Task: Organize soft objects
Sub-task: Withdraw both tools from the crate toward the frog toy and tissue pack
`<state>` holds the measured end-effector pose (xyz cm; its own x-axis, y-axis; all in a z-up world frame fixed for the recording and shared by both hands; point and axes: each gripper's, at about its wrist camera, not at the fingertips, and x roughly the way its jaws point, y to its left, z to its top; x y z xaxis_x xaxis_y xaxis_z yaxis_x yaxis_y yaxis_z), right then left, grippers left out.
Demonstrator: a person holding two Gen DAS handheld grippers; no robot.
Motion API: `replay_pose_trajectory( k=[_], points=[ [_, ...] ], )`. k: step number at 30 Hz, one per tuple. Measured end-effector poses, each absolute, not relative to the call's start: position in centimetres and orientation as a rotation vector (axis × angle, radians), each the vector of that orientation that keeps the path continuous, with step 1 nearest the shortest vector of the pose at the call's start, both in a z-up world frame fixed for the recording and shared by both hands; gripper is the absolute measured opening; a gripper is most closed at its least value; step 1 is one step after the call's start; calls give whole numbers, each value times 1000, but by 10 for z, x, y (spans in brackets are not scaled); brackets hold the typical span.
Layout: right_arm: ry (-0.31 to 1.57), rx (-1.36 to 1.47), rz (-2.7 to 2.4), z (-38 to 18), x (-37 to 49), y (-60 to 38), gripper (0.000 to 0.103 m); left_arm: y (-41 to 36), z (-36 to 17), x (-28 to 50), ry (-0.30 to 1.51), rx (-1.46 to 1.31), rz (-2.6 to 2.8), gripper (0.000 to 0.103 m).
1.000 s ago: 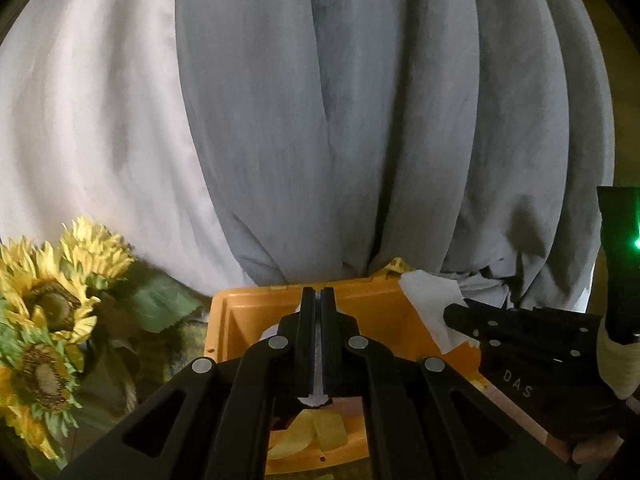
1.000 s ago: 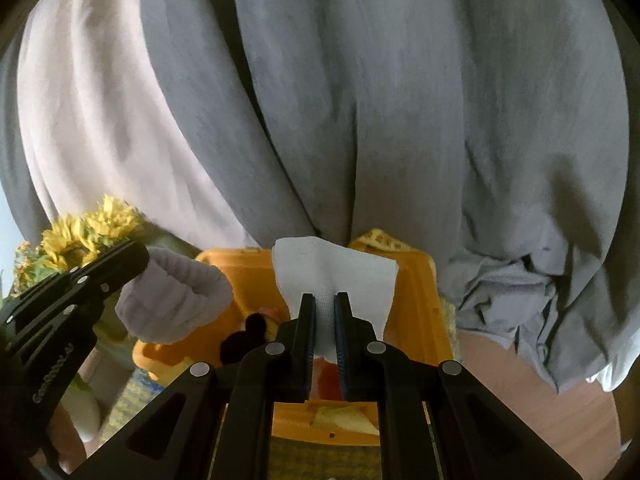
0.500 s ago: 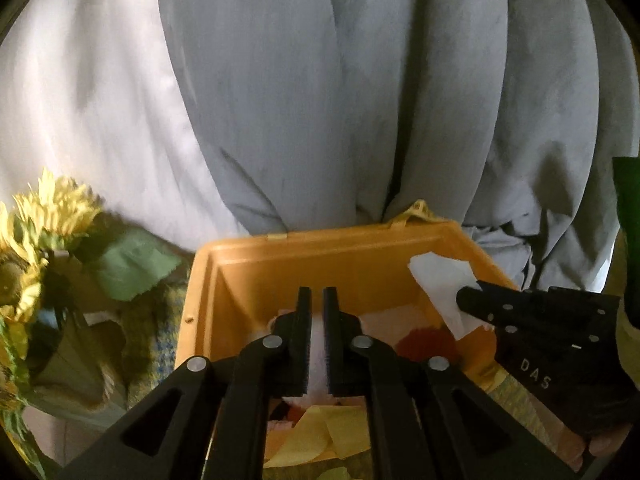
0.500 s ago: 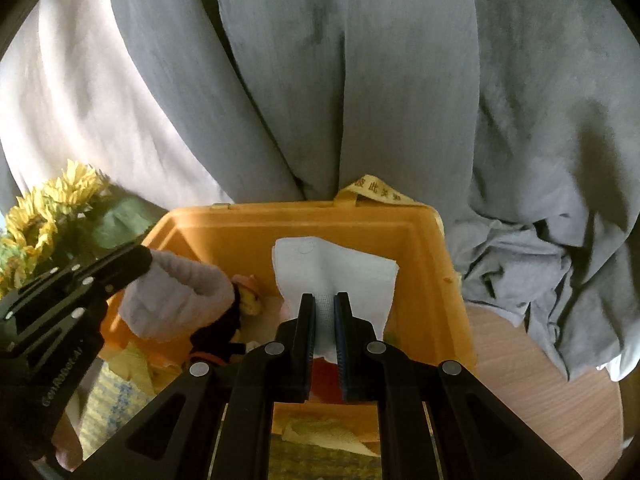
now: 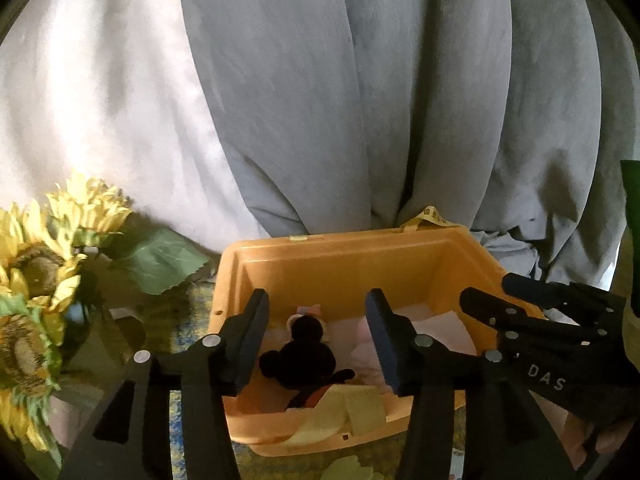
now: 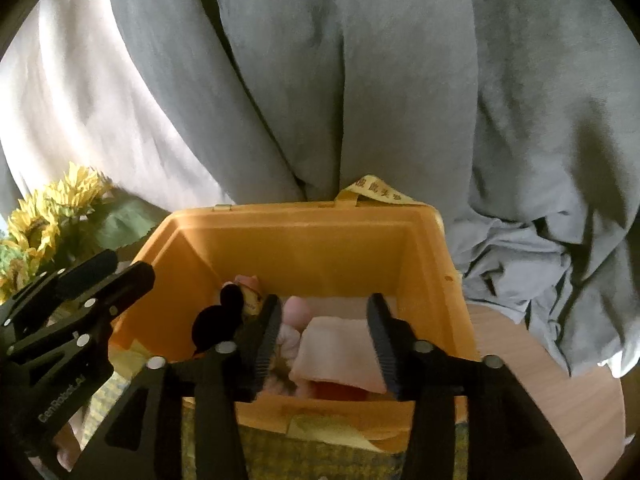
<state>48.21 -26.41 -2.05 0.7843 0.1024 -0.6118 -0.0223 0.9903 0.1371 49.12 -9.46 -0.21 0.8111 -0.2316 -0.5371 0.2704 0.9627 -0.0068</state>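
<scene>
An orange plastic bin [image 5: 340,256] [image 6: 304,236] holds soft things. A black mouse-eared plush toy [image 5: 298,354] [image 6: 218,318] lies at its left. A folded pale pink cloth [image 6: 340,354] [image 5: 436,330] lies at its right, beside a pale fuzzy sock [image 6: 290,334]. Yellow cloth [image 5: 344,412] hangs over the near rim. My left gripper [image 5: 316,338] is open and empty above the plush toy. My right gripper [image 6: 322,342] is open and empty above the folded cloth.
Grey and white curtains [image 5: 360,100] hang right behind the bin. Artificial sunflowers [image 5: 36,272] [image 6: 44,224] stand to the left. A patterned mat [image 6: 320,456] lies under the bin. Bare wooden table [image 6: 560,392] shows at the right.
Both grippers have opened. The left let go of the fuzzy sock and the right let go of the white cloth; both now lie in the bin. Both grippers came lower over the bin.
</scene>
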Motion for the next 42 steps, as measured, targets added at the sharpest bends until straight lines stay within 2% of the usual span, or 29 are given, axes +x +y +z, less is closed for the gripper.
replay_pose_trajectory(
  k=[6, 10, 18, 25, 42],
  points=[
    [621, 134, 34, -4, 458, -264, 63, -87, 12, 470, 533, 61, -245, 64],
    [594, 127, 8, 7, 441, -262, 73, -84, 21, 453, 514, 60, -237, 67],
    [542, 119, -32, 23, 403, -257, 84, -75, 35, 420, 469, 60, -237, 75],
    [530, 158, -79, 23, 371, -254, 84, -66, 36, 393, 440, 79, -246, 82],
    [608, 206, -172, -20, 328, -238, 84, -44, -17, 360, 521, 91, -316, 83]
  ],
)
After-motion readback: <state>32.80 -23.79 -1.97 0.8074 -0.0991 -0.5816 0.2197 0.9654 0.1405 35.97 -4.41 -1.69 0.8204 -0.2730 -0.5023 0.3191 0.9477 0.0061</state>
